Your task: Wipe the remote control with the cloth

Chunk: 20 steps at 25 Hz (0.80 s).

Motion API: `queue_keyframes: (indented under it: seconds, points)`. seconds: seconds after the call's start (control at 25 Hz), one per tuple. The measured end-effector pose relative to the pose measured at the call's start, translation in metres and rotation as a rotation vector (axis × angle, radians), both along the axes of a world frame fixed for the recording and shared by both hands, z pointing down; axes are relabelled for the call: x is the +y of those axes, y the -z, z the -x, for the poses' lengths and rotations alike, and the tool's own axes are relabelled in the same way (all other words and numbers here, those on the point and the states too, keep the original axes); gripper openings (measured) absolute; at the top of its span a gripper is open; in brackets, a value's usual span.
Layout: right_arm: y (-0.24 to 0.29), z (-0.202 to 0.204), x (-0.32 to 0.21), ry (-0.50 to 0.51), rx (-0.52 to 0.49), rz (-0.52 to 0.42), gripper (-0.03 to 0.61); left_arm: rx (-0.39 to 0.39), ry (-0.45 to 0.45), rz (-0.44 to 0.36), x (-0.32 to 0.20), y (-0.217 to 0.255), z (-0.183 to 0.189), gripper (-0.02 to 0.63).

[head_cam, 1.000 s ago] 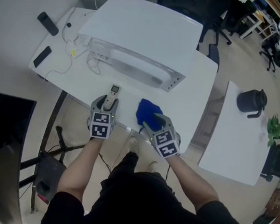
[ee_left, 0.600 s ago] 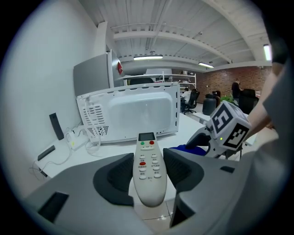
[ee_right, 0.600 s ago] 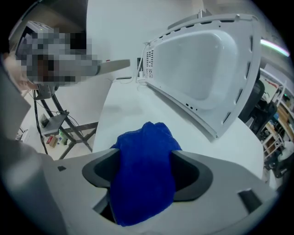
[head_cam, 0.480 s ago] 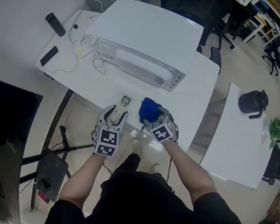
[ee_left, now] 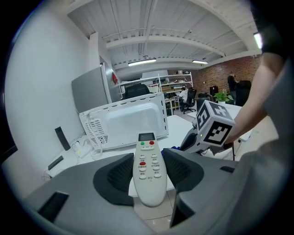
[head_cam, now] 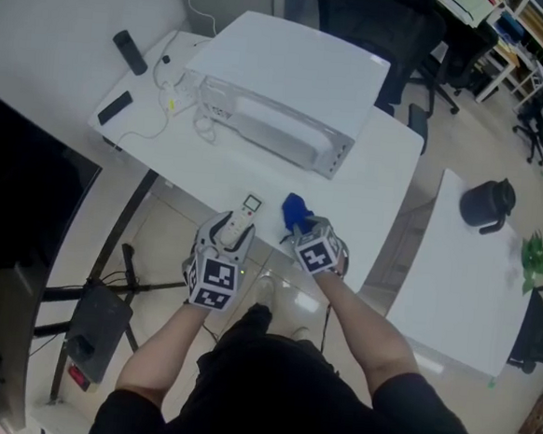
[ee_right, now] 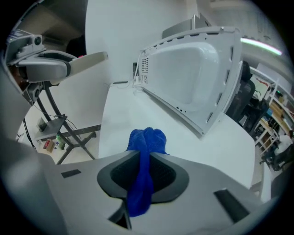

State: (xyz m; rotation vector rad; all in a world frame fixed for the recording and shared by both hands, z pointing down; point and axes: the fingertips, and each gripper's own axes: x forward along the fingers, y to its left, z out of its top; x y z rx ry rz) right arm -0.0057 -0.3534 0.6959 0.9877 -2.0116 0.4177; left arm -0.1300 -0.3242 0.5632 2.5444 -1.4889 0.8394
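A white remote control (ee_left: 148, 176) with red and green buttons sits between the pads of my left gripper (ee_left: 149, 160), which is shut on it; the remote (head_cam: 244, 215) hangs over the near edge of the white table (head_cam: 377, 187). A blue cloth (ee_right: 146, 140) lies bunched on the table just right of it. The jaws of my right gripper (ee_right: 143, 176) are closing on it, and a fold of the cloth is pinched between the pads. In the head view the cloth (head_cam: 294, 209) shows just ahead of the right gripper (head_cam: 306, 229), with the left gripper (head_cam: 231, 233) beside it.
A large white microwave-like appliance (head_cam: 281, 100) fills the back of the table, with cables and two black handsets (head_cam: 130, 52) at the far left. A second white table carries a black kettle (head_cam: 486, 202). A black stand (head_cam: 106, 301) sits under the table's left end.
My right gripper has moved onto the blue cloth and closed on it; the cloth is now bunched smaller. The left gripper still holds the remote, shifted slightly right.
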Motion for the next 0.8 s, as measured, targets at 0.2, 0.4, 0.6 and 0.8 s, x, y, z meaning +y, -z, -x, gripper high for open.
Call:
queue_keyframes:
  seconds: [0.2, 0.4, 0.6, 0.8]
  points:
    - [0.061, -0.005, 0.037, 0.024, -0.131, -0.122, 0.059, -0.034, 0.008, -0.057, 0.034, 0.023, -0.013, 0.207]
    - [0.158, -0.016, 0.096, 0.083, -0.254, -0.271, 0.058, -0.076, -0.001, -0.107, 0.087, 0.051, -0.039, 0.207]
    - [0.252, -0.019, 0.165, 0.159, -0.351, -0.399, 0.058, -0.135, -0.045, -0.148, 0.138, 0.072, -0.067, 0.207]
    - [0.292, 0.008, 0.227, 0.309, -0.363, -0.416, 0.058, -0.220, -0.093, -0.217, 0.165, 0.093, -0.087, 0.207]
